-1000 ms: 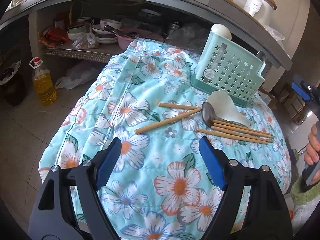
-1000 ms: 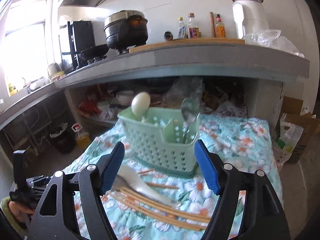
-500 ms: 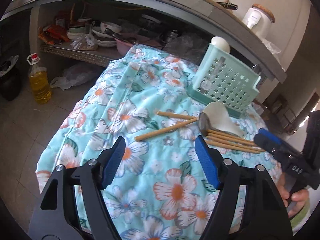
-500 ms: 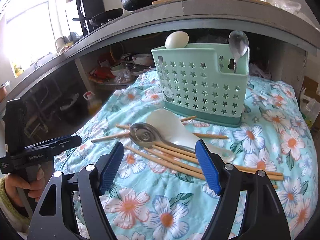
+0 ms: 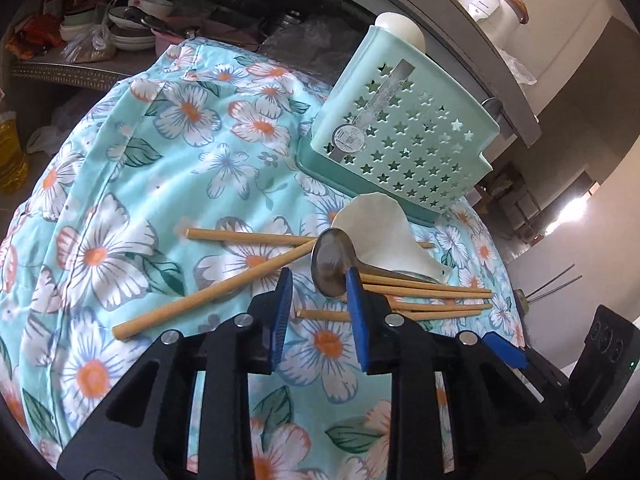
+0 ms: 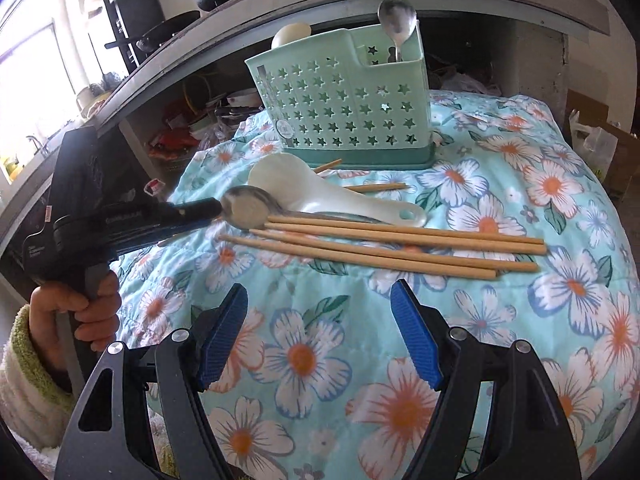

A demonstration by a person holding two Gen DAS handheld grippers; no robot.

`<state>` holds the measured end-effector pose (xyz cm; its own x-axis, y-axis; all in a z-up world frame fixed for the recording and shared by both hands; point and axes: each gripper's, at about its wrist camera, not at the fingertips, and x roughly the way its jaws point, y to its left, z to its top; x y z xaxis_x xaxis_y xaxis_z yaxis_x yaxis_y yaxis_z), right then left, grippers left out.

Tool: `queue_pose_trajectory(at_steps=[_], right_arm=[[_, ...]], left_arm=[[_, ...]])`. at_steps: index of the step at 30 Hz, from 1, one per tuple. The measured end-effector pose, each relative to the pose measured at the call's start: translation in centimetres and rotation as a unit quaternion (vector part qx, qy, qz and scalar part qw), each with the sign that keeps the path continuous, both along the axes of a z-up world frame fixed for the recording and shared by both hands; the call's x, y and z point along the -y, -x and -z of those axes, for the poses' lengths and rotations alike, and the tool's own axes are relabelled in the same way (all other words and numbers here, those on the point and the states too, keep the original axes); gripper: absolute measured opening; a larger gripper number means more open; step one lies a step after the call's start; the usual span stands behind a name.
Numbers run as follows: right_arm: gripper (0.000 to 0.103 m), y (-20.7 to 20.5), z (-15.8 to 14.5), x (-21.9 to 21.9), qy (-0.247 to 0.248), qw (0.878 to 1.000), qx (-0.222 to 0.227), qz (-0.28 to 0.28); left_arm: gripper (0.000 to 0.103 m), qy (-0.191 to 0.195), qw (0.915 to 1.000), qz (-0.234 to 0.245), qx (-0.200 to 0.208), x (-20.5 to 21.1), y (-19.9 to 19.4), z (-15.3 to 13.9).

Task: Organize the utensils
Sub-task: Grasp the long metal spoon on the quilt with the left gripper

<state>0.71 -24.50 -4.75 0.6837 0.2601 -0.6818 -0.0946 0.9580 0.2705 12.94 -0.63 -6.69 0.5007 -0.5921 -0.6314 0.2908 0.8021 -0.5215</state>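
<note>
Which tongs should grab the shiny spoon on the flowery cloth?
Probably the left tongs: their jaws have just been closing and their tips sit right at the metal spoon bowl, not yet pinching it. The right tongs hang wide open, short of the chopsticks.

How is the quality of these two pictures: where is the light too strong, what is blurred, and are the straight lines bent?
Right wrist view: the window at left is blown out to white, and the counter edge bows from fisheye distortion. Left wrist view: a glare patch burns out at right; the metal spoon bowl near the left gripper looks slightly smeared, while the basket stays sharp. Both have dark round corners.
</note>
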Motion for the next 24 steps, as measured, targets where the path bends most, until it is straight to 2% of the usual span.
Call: queue_pose_trajectory(at_steps=[9, 14, 19, 24], right_arm=[[0.072, 0.1, 0.6, 1.4, -0.032, 0.999, 0.004, 0.003], [0.072, 0.8, 0.7, 2.8, -0.041, 0.999, 0.009, 0.018], [0.072, 1.3, 0.9, 4.2, -0.044, 0.998, 0.012, 0.036], [0.072, 1.7, 0.7, 4.9, -0.044, 0.998, 0.020, 0.043]], left_arm=[[0.015, -0.004, 0.9995, -0.020, -0.024, 1.5, -1.8, 1.0], [0.008, -0.011, 0.9992, -0.036, -0.016, 1.9, -1.6, 1.0], [0.004, -0.020, 0.9985, -0.048, 0.019, 2.0, -0.6, -0.7], [0.002, -0.034, 0.9944, -0.068, 0.073, 1.7, 0.7, -3.3]])
